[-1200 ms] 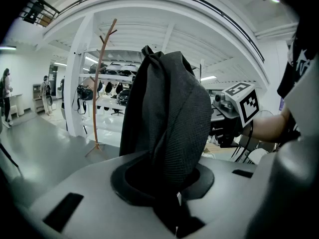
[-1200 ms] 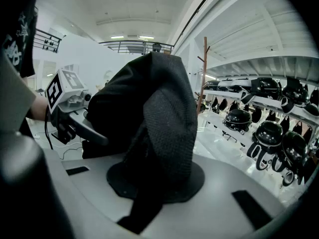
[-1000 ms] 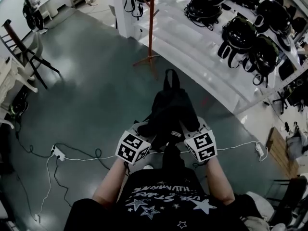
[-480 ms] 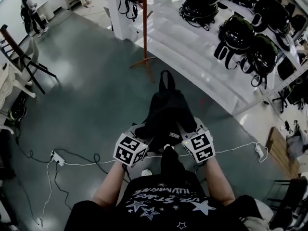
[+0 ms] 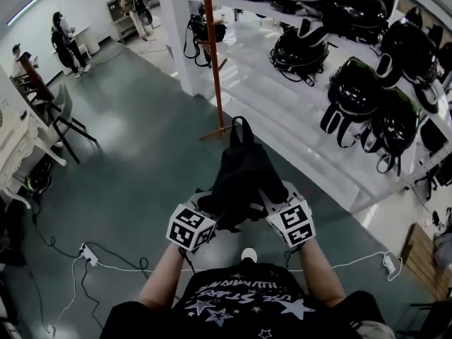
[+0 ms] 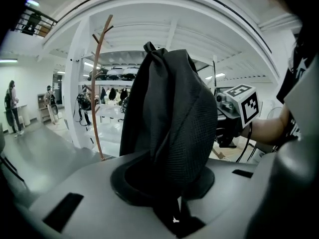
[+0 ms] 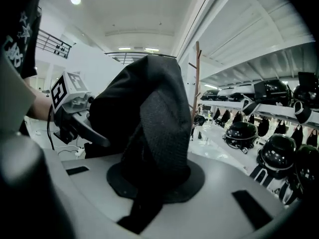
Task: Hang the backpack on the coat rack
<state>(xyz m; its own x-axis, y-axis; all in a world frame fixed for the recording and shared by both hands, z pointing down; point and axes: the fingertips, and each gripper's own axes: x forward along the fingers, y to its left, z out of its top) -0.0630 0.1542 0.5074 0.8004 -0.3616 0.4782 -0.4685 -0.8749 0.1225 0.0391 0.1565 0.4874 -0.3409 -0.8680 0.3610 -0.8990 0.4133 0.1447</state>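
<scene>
A black backpack (image 5: 241, 179) hangs in the air between my two grippers, its top loop pointing away from me. My left gripper (image 5: 210, 202) is shut on the bag's left side and my right gripper (image 5: 274, 198) is shut on its right side. In the left gripper view the mesh fabric (image 6: 172, 128) fills the jaws; in the right gripper view it (image 7: 152, 133) does the same. The coat rack (image 5: 212, 55), a thin red-brown pole with short branches, stands just beyond the bag. It also shows as the pole (image 6: 97, 93) and the pole (image 7: 197, 83).
White tiered shelves (image 5: 282, 119) at the right carry several black backpacks (image 5: 353, 90). A white pillar (image 5: 176, 27) stands behind the rack. Cables and a power strip (image 5: 88, 254) lie on the green floor at the left. Chairs (image 5: 60, 111) and people (image 5: 67, 41) are at the far left.
I have walked forward with the backpack held in both grippers. The coat rack and shelves have come closer, and the rack's base now sits just past the bag's top loop.
</scene>
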